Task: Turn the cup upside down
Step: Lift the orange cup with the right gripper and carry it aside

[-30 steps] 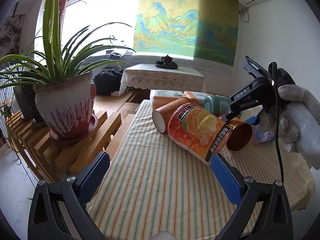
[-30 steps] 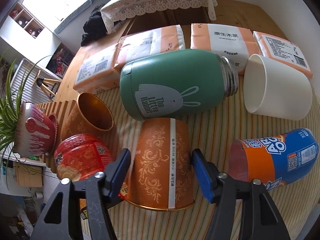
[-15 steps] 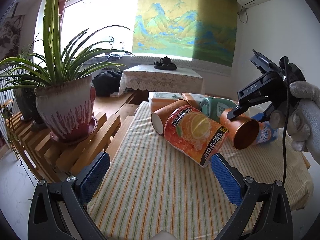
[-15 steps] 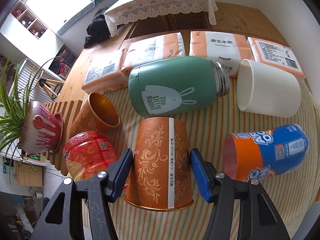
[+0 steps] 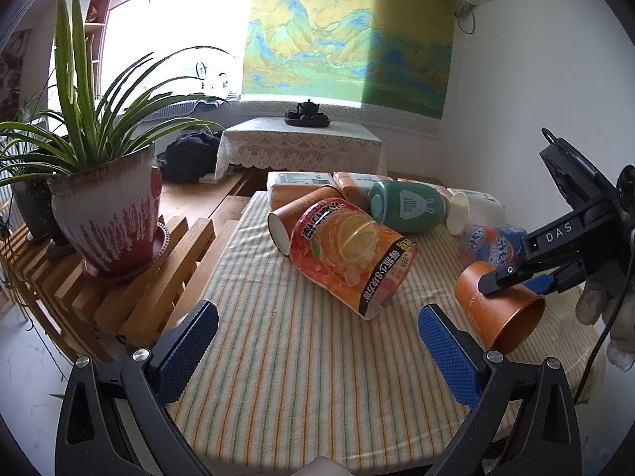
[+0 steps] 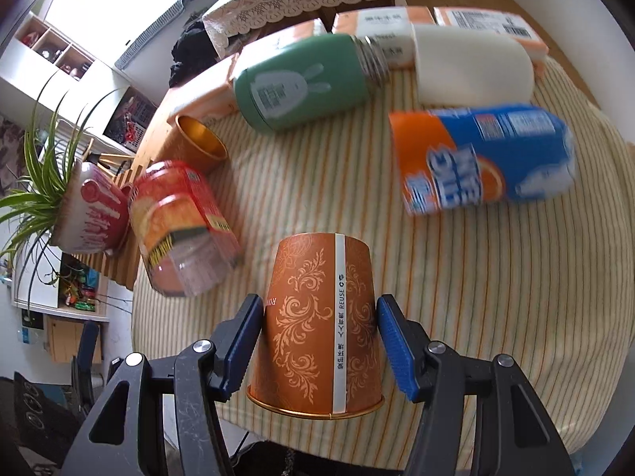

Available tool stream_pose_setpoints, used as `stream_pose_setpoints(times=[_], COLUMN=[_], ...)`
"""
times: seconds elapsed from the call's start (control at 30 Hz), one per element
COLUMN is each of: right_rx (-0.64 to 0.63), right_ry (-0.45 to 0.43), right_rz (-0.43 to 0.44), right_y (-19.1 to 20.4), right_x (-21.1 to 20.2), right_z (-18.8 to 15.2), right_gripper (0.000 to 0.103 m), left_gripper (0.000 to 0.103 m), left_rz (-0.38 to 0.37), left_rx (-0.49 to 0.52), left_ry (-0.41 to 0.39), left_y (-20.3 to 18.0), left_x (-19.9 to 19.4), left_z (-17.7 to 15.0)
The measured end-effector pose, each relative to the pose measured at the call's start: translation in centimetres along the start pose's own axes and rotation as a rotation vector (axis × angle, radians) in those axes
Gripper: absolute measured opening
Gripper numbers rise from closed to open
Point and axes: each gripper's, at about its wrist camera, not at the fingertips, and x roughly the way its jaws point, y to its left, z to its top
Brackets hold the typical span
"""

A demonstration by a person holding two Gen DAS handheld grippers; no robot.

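Observation:
My right gripper (image 6: 319, 341) is shut on an orange paper cup (image 6: 317, 325) with a swirl pattern and gold lining. It holds the cup above the striped tablecloth (image 6: 496, 277), tilted, its open rim toward the camera. In the left wrist view the same cup (image 5: 496, 305) hangs at the right in the right gripper (image 5: 516, 277), mouth pointing down to the right. My left gripper (image 5: 315, 341) is open and empty over the near part of the cloth.
Lying on the cloth are a red-orange drink cup (image 5: 349, 254), a second orange paper cup (image 5: 297, 214), a green flask (image 5: 408, 206), a white cup (image 5: 472, 210) and a blue-orange cup (image 6: 484, 158). Tissue packs (image 5: 301, 182) lie behind. A potted plant (image 5: 107, 206) stands on slats at left.
My right gripper has lifted the orange cup off the cloth and carried it toward the near right edge, away from the other cups. My left gripper has stayed open.

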Motion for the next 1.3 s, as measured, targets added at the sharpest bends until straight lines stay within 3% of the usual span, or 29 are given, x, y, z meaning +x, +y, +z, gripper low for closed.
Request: stream_pose_setpoints(times=[0.43, 0.73, 1.0, 1.3], right_rx=[-0.019, -0.061, -0.069, -0.072], right_ry=[-0.020, -0.130, -0.278, -0.541], right_rz=[0.007, -0.003, -0.011, -0.143], right_y=[-0.7, -0.9, -2.5, -5.5], right_x=[0.0, -2.2, -5.0, -8.6], right_z=[-1.9, -3.2, -5.9, -10.5], right_gripper=[0.060, 0.061, 0.061, 0.063], left_gripper=[0.102, 0.102, 0.102, 0.102], left_rz=[-0.038, -0.037, -0.051, -0.110], left_rx=[0.019, 0.057, 0.087, 0.102], left_ry=[0.065, 0.109, 0.111, 0.170], left_y=[-2.2, -3.2, -5.4, -8.4], left_x=[0.6, 1.3, 1.4, 2.8], left_z=[-0.2, 0.3, 1.4, 2.8])
